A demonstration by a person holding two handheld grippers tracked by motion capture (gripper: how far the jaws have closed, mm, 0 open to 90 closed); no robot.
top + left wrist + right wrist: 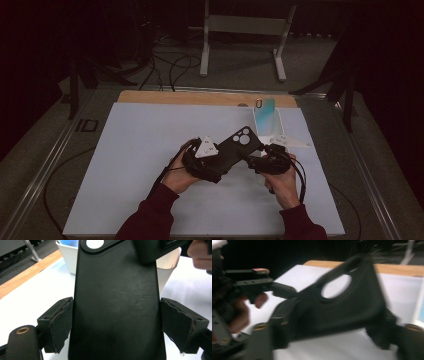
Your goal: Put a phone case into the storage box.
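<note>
Black matte rubbery phone case (pixel 239 146), with an oblong camera cut-out at its far end, is held above the white bench (pixel 135 165), near mid-bench, between the two hands. Left hand-held gripper (pixel 220 162): pads (pixel 58 322) press on the case's two long edges at its near end, pinching it. Right hand-held gripper (pixel 255 159) meets the case at its cut-out end; in the blurred right gripper view its jaws sit either side of the case, contact cannot be judged. A white open bin (pixel 267 131) holding a pale blue-green phone (pixel 265 112) stands just behind the right hand (pixel 282 180).
</note>
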